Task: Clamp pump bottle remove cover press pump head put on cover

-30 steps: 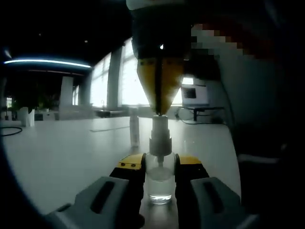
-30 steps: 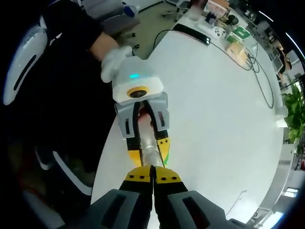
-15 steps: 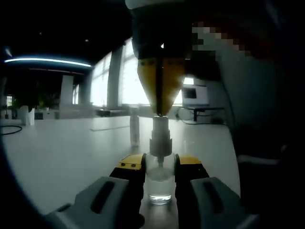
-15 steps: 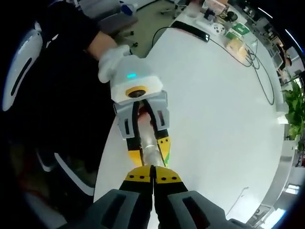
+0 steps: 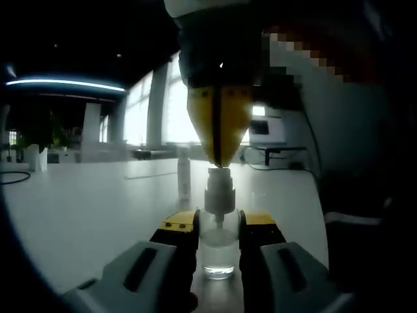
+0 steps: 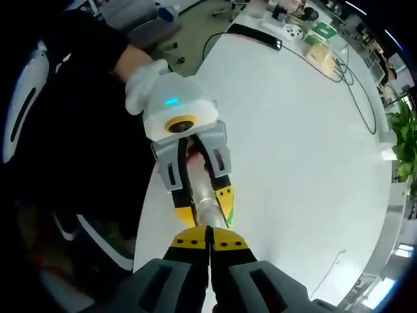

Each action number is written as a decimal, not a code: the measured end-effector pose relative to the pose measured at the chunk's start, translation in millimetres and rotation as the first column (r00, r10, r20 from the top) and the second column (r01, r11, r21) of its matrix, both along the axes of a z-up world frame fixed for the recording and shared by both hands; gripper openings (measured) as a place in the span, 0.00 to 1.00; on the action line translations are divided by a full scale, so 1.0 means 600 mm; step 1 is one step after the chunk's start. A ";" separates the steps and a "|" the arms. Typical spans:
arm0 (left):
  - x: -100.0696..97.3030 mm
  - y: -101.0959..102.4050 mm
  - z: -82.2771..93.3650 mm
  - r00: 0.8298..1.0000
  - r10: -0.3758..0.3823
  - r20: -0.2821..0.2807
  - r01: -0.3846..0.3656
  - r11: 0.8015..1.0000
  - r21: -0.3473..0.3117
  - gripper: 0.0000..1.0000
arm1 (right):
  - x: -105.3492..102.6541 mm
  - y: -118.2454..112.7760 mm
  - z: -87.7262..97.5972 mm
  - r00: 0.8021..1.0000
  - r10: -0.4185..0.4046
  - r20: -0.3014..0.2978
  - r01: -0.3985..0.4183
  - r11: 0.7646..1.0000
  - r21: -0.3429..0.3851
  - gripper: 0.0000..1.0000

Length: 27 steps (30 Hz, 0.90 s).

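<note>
While the left tongs [image 5: 219, 229] clamp the small clear plastic pump bottle [image 5: 218, 251] upright on the smooth white desk [image 5: 78, 208], the right tongs [image 5: 221, 160], yellow tips pressed together with nothing between them, rest on its ribbed grey pump head [image 5: 219, 189].

large white round-edged table [image 6: 306, 163] under everything | black cable [image 6: 355, 85] looping across its far part | green-and-white box [image 6: 320, 32] at far edge | green leafy plant [image 6: 405, 140] beside the rim | bright tall windows [image 5: 146, 111] behind | long ceiling light strip [image 5: 65, 85] glowing
</note>
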<state>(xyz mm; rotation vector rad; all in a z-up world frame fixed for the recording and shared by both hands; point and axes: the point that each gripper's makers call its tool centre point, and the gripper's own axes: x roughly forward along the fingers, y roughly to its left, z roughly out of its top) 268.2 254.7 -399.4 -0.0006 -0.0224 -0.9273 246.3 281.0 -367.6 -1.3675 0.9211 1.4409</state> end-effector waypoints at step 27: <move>-0.001 -0.001 0.002 1.000 -0.003 0.004 0.003 1.000 -0.001 0.15 | 0.000 0.000 0.013 1.000 0.014 0.004 -0.014 1.000 0.010 0.00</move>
